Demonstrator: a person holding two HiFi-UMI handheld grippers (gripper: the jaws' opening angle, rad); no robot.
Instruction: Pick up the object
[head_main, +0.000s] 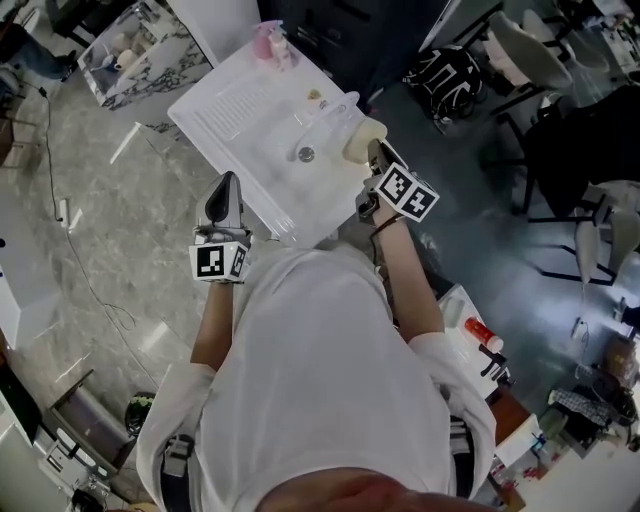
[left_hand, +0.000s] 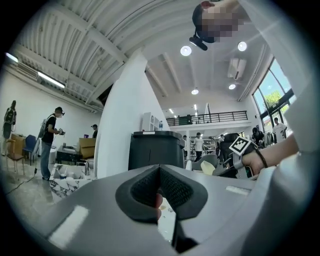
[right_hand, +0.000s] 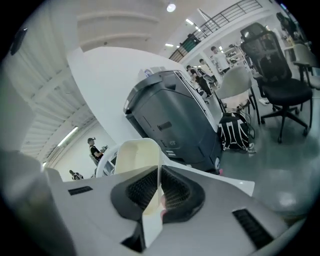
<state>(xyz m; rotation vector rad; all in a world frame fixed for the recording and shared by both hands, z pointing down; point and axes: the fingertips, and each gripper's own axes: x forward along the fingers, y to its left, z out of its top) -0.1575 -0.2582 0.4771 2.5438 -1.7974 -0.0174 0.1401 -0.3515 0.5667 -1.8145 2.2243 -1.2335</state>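
**A:** Head view first — where is the object?

**B:** The cream cup (head_main: 362, 140) is at the right edge of the white counter (head_main: 240, 120), near the corner closest to the person. The right gripper (head_main: 374, 152) has it clamped, and it seems to be lifted clear. That forearm reaches forward with the wrist roughly level. The left gripper (head_main: 226, 190) hangs over the counter's near edge, well apart from the cup, its nose pointing away from the person.

**A:** And the left gripper view?

**B:** The pads are pressed together with nothing between them, so it is clenched and empty. It is aimed about level, out across the room.

**A:** The right gripper view?

**B:** The jaws pinch the cup's thin wall — one pad inside and one outside, I'd judge. The cup is tilted so its hollow shows. It looks like light, thin plastic, stiff enough to carry by the wall. It would likely flex or slip if squeezed hard or swung. A hold at the rim, as here, suits it, and a gentle grip should do.
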